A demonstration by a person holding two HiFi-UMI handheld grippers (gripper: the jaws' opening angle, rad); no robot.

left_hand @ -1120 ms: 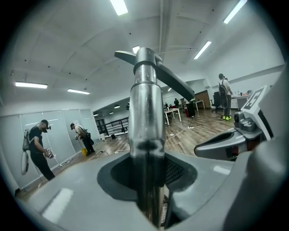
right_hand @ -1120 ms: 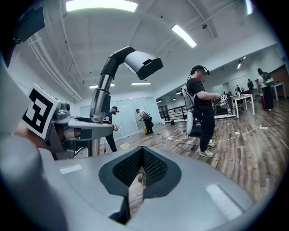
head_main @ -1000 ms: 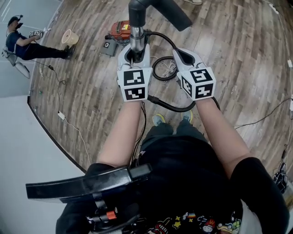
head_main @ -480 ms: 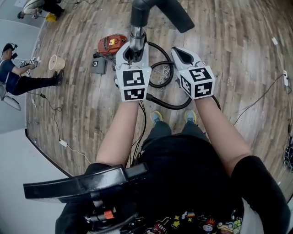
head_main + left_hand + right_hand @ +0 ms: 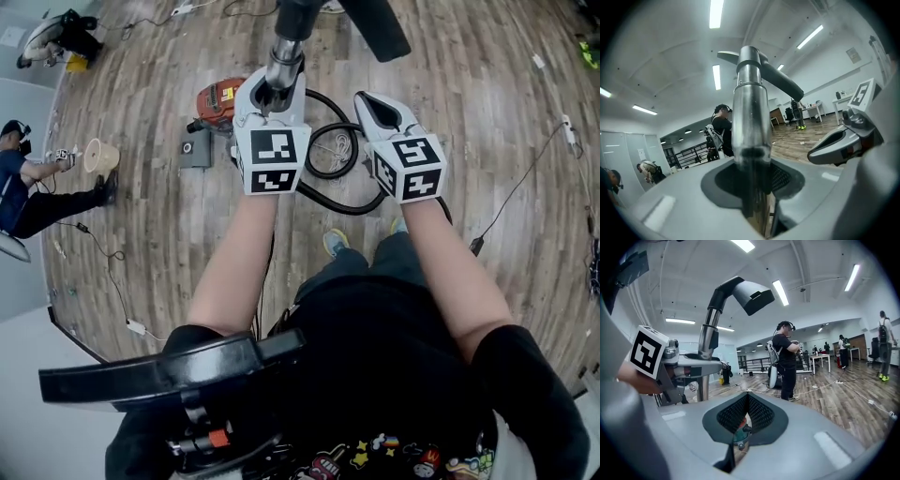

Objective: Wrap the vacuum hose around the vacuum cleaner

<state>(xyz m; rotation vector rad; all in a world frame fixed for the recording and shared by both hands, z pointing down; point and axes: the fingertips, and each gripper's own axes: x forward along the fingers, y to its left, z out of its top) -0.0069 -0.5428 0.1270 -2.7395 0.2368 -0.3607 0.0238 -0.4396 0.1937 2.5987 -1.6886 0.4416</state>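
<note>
Bright ceiling strip lights (image 5: 780,292), fisheye-warped edges, blurred near foreground

Black short-sleeved shirt (image 5: 394,375), with small colourful cartoon prints at its near hem; dark trousers (image 5: 370,265); blue-and-yellow shoes (image 5: 331,243). Left tool (image 5: 271,94) and right tool (image 5: 368,103) are pale grey, each bearing a white cube with black square markers.

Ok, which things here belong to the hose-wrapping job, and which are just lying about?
Job: vacuum cleaner, vacuum hose, metal wand clamped in the left tongs; right tongs shut, empty.
Lying about: grey box, tan cone, seated person on the floor.
</note>
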